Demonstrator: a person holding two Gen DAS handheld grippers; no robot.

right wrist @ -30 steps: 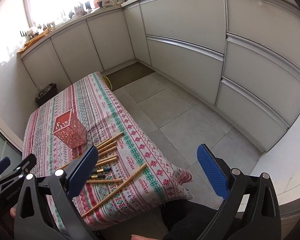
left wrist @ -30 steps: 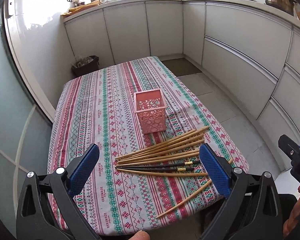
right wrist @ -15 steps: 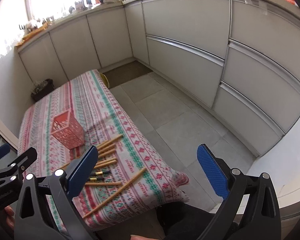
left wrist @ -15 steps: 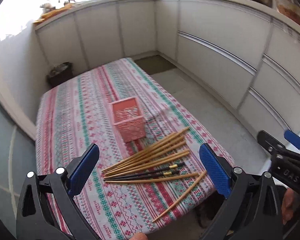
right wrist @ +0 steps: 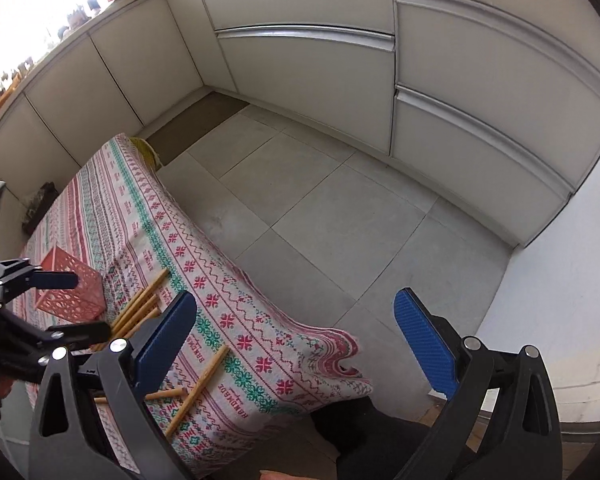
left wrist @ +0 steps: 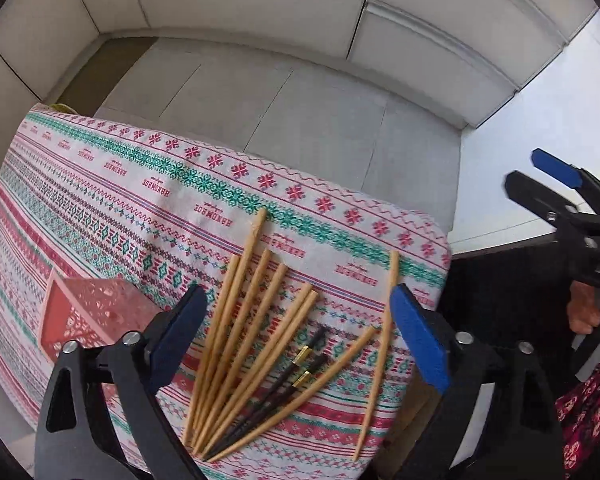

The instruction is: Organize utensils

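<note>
Several wooden chopsticks (left wrist: 252, 328) and a black pair (left wrist: 284, 380) lie fanned on the patterned tablecloth (left wrist: 140, 184); one chopstick (left wrist: 384, 320) lies apart near the table's right edge. A pink lattice basket (left wrist: 88, 316) stands to their left. My left gripper (left wrist: 296, 340) is open and empty, hovering over the fan. My right gripper (right wrist: 296, 344) is open and empty, off the table's corner above the floor. The basket (right wrist: 72, 288) and some chopsticks (right wrist: 140, 308) show in the right wrist view, with the left gripper (right wrist: 64, 304) over them.
The table's corner and right edge (left wrist: 440, 248) are close to the chopsticks. Tiled floor (right wrist: 320, 208) and white cabinets (right wrist: 480, 80) surround the table. The right gripper shows at the far right of the left wrist view (left wrist: 572, 216).
My left gripper has moved down and forward over the chopsticks, which now lie between its fingers. The right gripper has shifted slightly closer to the table corner.
</note>
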